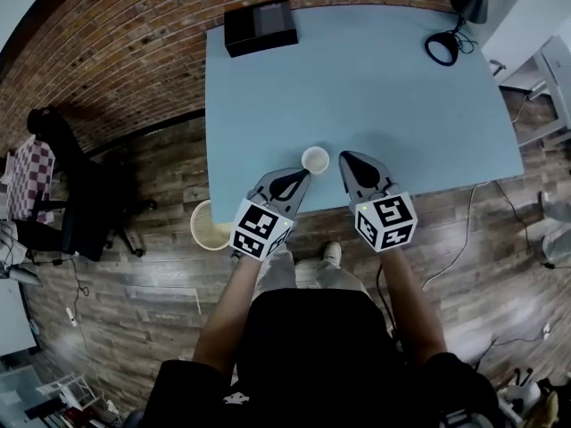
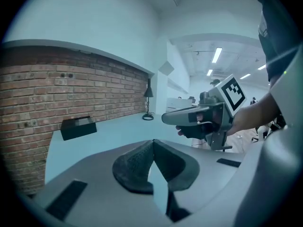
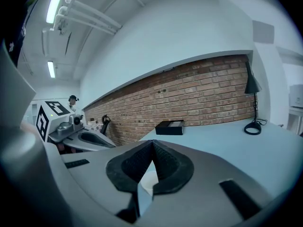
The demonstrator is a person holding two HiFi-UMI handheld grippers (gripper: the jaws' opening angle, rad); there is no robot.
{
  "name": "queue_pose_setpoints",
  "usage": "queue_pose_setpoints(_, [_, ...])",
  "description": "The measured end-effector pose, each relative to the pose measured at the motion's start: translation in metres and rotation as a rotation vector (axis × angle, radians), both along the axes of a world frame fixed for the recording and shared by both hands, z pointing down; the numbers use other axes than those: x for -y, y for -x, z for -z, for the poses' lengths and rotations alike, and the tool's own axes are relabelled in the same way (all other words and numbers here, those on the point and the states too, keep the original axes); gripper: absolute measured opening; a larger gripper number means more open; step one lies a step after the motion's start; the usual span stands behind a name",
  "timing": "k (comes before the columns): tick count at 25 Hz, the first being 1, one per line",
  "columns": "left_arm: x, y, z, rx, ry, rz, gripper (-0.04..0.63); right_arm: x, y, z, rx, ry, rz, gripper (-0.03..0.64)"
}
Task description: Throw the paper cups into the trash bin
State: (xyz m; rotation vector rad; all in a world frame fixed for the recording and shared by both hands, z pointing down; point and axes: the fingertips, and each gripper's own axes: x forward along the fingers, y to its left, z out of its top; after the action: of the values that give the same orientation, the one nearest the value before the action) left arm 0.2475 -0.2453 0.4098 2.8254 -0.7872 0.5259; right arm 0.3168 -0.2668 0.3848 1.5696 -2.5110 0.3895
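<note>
A white paper cup (image 1: 315, 160) stands upright near the front edge of the light blue table (image 1: 375, 87). My left gripper (image 1: 298, 176) is just left of the cup, jaws shut with nothing between them. Just right of the cup, my right gripper (image 1: 344, 158) is also shut and empty. In the right gripper view, the cup (image 3: 146, 181) shows as a white patch below the closed fingers (image 3: 130, 164). The left gripper view shows no cup, only the right gripper (image 2: 199, 119) across from it. A cream trash bin (image 1: 211, 226) stands on the wooden floor, by the table's front left corner.
A black box (image 1: 260, 27) lies at the table's far left corner, against the brick wall. A black desk lamp (image 1: 468, 3) and its ring base (image 1: 442, 48) stand at the far right. A black chair (image 1: 76, 194) sits on the floor at left. Cables trail across the floor at right.
</note>
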Motion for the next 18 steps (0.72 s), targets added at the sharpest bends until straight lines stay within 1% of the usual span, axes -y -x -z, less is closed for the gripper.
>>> queue_pose_setpoints(4, [0.010, -0.003, -0.016, 0.017, 0.030, -0.081, 0.009, 0.006, -0.005, -0.006, -0.008, 0.015, -0.081, 0.005])
queue_pose_setpoints(10, [0.020, -0.008, -0.045, 0.089, 0.046, -0.260, 0.009, 0.016, -0.015, -0.018, -0.003, 0.042, -0.239, 0.005])
queue_pose_setpoints(14, [0.024, -0.010, -0.065, 0.160, 0.030, -0.349, 0.009, 0.014, -0.017, -0.026, 0.000, 0.057, -0.323, 0.005])
queue_pose_setpoints(18, [0.024, -0.016, -0.083, 0.221, 0.010, -0.435, 0.011, 0.007, -0.019, -0.033, -0.009, 0.075, -0.377, 0.005])
